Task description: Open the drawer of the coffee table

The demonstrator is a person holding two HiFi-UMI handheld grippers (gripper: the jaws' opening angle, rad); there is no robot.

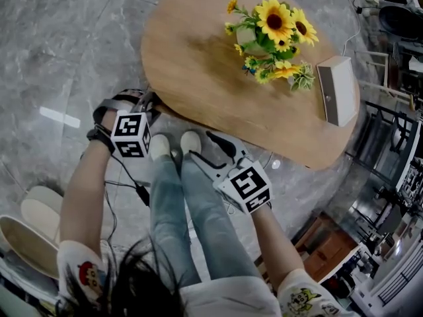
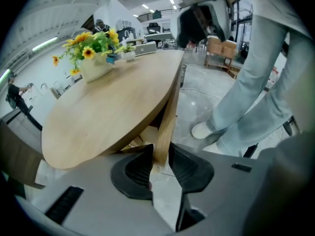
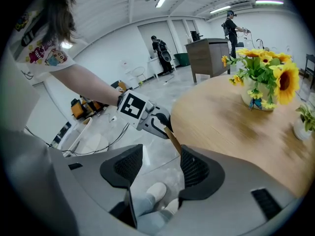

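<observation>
The drawer panel [image 2: 165, 129] hangs on edge beneath the oval wooden desk [image 1: 198, 71] at its near-left end. The left claw [image 2: 160, 156] is closed partway on the panel's lower end, a pad against each face. The right claw [image 3: 160, 163] hovers just beside the desk's near edge, jaws apart and empty over the person's white shoes [image 1: 175, 144]. On top stand sunflowers [image 1: 274, 35] and a white box [image 1: 337, 90].

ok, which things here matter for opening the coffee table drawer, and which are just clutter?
Job: coffee table; wooden panel under its top, likely the drawer front; left gripper clamped on it; right gripper, open and empty.
Lying about: sunflower vase; white box, both on the tabletop.
</observation>
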